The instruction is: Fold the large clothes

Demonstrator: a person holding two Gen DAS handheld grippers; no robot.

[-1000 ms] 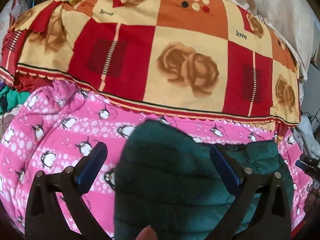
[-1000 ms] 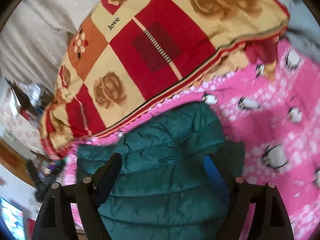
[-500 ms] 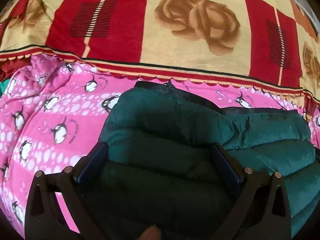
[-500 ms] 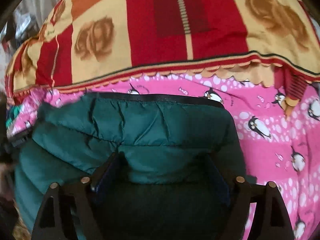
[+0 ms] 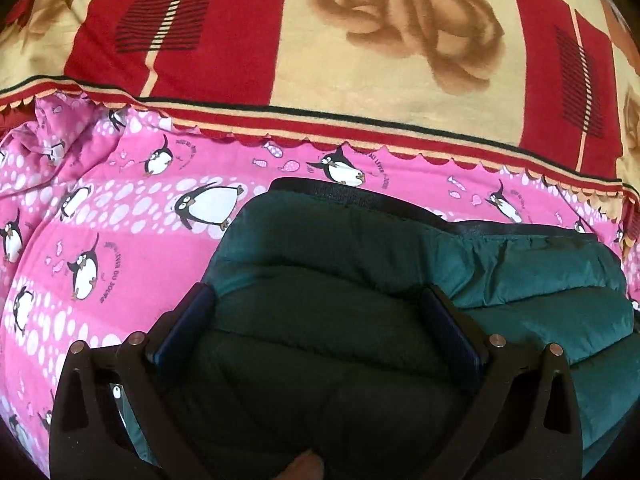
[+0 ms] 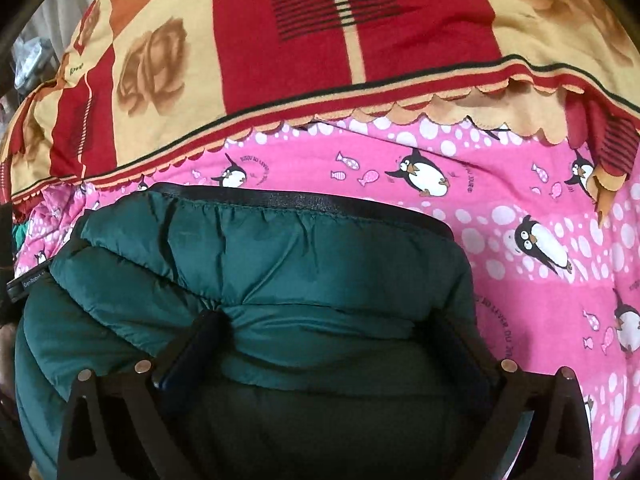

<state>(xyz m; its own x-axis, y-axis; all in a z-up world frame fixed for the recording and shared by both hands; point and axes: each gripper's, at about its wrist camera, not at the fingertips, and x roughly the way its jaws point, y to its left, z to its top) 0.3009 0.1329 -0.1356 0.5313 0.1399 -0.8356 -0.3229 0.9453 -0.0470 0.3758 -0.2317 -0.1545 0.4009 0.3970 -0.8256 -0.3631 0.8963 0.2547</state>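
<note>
Jacket: the green padded jacket point(image 5: 360, 280) lies bunched on the pink penguin sheet point(image 5: 100, 240), right under and ahead of both tools, its black-trimmed edge point(image 6: 300, 200) on the far side from them.

Long axis: the trimmed edge runs crosswise to both pairs of fingers, so I judge any next fold goes along that line, away from or back toward the holder.

Left gripper point(image 5: 320, 316): jaws spread wide, padding bulging up between them; whether they pinch any cloth I cannot tell.

Right gripper point(image 6: 332, 340): equally wide, a puffy ridge of jacket sitting between the fingers (touching the left pad, it seems); a real hold is not shown.

Nearer hand: neither clearly; each sits over its own end of the bundle.

Left view only: the jacket's lower layer running off to the right.

Right view only: the edge's stitching up close, and the red and yellow rose blanket point(image 6: 360, 80) overhanging the sheet just beyond.
</note>
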